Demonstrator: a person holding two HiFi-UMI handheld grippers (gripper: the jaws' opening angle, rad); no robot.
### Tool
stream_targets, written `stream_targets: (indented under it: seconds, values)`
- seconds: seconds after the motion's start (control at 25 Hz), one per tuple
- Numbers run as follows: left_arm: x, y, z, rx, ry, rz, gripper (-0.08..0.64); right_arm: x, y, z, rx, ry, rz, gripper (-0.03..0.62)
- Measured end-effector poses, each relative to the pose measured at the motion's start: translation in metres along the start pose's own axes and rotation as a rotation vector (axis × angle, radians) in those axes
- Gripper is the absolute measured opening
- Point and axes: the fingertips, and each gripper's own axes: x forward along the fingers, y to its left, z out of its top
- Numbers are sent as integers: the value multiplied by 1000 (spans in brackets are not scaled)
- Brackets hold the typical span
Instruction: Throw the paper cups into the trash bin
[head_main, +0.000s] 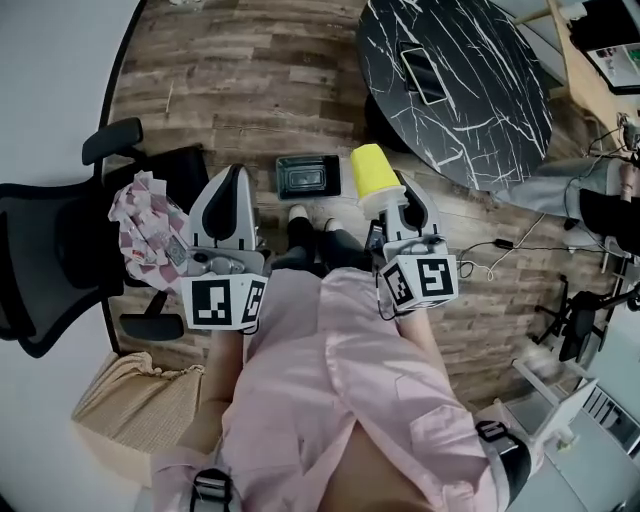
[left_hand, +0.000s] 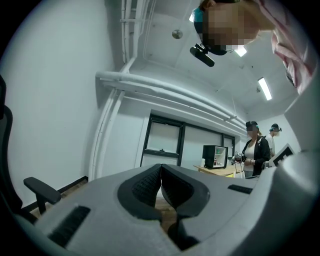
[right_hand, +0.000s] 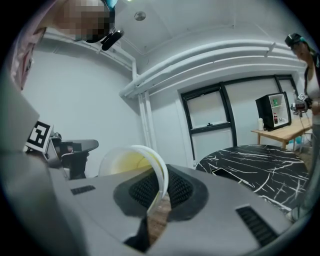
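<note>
- Holding a yellow paper cup (head_main: 370, 172) in the right gripper (head_main: 392, 196); the jaws are pinching one side of the cup wall at the rim, so the open mouth is facing back toward the gripper and the base is pointing away.
- Gripping by the rim is probably leaving the cup free to drop straight out once the jaws part.
- Carrying the cup in the air, just beside and a little to the right of the black trash bin (head_main: 308, 161), which is sitting on the wood floor ahead of the person's shoes; the cup is not yet over the opening.
- Keeping the left gripper (head_main: 233, 178) idle, jaws pressed together with nothing between them, level with the right one and on the bin's left.
- Showing, in the right gripper view, the cup (right_hand: 132, 162) only as a curved white rim and yellow inside; its base is cut off.
- Failing to show the bin's depth or contents from overhead.
- Seeing no other cups anywhere; a phone (head_main: 423, 73) is lying near the left edge of the black marble table (head_main: 480, 110).
</note>
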Motion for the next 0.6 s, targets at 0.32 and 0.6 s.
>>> stream_targets:
  seconds: [0.32, 0.6]
  values:
    - [7, 5, -10, -18, 27, 14, 18, 10, -2, -3, 7, 24, 6, 38]
    - [18, 0, -7, 10, 23, 25, 18, 21, -7, 2, -12, 36, 47, 38]
